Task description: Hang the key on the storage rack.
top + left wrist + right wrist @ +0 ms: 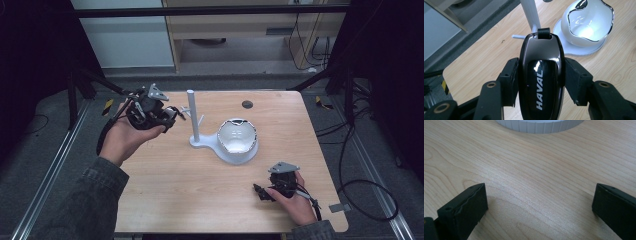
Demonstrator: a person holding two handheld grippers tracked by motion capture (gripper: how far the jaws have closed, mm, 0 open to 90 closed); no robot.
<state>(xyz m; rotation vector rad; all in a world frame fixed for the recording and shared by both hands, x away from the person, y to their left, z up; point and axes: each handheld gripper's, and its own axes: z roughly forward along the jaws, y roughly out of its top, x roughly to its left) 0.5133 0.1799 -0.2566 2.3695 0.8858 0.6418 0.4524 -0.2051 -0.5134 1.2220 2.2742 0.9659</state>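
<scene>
The left gripper (540,75) holds a dark car key (541,75). Its two jaws press on the key's long sides, so they are closed on it. The key points away from the hand, and its small black loop (543,33) is at the far tip. Just past the loop stands the white stand (532,13) with little pegs (518,36). The loop is near the post, right by a peg, but I cannot tell if it touches. So the key's long way aims at the stand, and the left hand is the one close to it.

The white bowl (236,136) sits on the stand's base. The right gripper (263,191) rests low near the table's (200,190) front edge, well apart from the stand. Its jaws are wide open and hold nothing.
</scene>
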